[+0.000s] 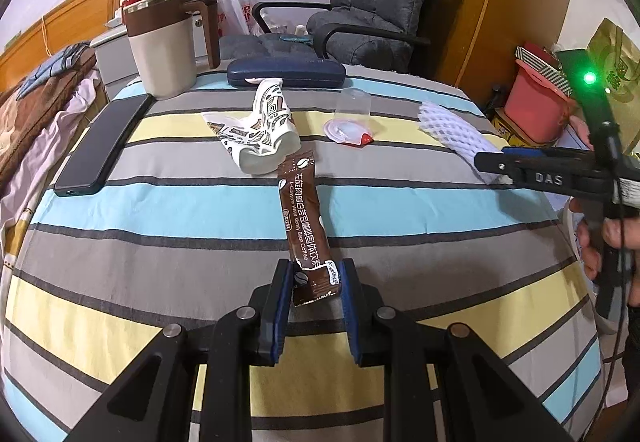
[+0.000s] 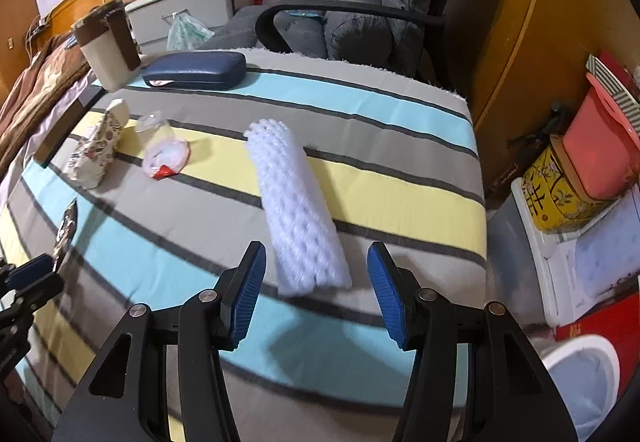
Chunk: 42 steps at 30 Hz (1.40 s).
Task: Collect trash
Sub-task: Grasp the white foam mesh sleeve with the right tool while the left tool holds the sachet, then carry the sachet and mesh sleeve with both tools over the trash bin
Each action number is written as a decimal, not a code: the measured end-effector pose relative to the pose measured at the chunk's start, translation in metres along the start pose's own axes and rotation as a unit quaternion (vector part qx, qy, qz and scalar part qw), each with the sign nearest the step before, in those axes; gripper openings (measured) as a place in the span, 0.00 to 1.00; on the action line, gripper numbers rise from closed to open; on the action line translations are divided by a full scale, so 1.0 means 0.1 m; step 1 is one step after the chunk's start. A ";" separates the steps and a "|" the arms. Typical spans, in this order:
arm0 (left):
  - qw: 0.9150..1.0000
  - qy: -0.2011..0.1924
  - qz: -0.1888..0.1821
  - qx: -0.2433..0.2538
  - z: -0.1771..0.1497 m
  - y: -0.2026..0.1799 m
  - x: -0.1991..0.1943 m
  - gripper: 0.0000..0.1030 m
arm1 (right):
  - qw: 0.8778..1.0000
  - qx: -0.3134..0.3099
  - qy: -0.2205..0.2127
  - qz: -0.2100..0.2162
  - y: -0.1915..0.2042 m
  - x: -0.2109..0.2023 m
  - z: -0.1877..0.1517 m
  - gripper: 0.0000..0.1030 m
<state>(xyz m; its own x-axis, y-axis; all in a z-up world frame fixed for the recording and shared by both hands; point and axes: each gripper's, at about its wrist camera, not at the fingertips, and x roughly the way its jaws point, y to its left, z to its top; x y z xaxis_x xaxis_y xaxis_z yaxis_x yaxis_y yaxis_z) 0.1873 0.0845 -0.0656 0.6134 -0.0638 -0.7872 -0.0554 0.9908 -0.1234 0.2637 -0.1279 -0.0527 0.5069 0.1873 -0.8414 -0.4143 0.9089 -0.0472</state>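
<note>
Left gripper (image 1: pixel 316 278) narrowed onto the near end of a brown coffee sachet (image 1: pixel 304 210), blue pads against both edges — sachet stretched away over the striped cloth (image 1: pixel 160 210). Right gripper (image 2: pixel 316 282) spread wide, nothing gripped, the white foam net sleeve (image 2: pixel 296 210) lying on the cloth between and just ahead of its pads, untouched. Farther back: a crumpled patterned paper cup (image 1: pixel 260 130), a clear plastic cup (image 1: pixel 352 114) on its side beside a peeled lid. At the far edge — a mug (image 1: pixel 164 46), a dark blue case (image 1: pixel 286 72), a black phone (image 1: pixel 100 146).
</note>
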 end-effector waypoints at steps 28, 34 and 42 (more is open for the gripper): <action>1.000 -0.003 0.002 -0.017 -0.04 0.03 0.07 0.29 | 0.999 0.030 0.002 0.025 -0.10 0.15 0.05 0.28; 1.000 -0.003 0.008 -0.010 0.00 0.03 0.10 0.25 | 0.999 0.034 0.000 0.034 -0.08 0.11 -0.01 0.28; 1.000 -0.003 0.001 -0.010 -0.03 -0.04 0.03 0.24 | 0.998 0.046 -0.003 0.040 -0.07 -0.06 -0.22 0.27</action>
<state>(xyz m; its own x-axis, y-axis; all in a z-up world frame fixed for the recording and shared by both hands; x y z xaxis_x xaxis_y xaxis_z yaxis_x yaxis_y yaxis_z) 0.1871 0.0803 -0.0696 0.6174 -0.0610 -0.7843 -0.0727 0.9883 -0.1341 0.2470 -0.1430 -0.0593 0.4789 0.2626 -0.8376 -0.3827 0.9212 0.0700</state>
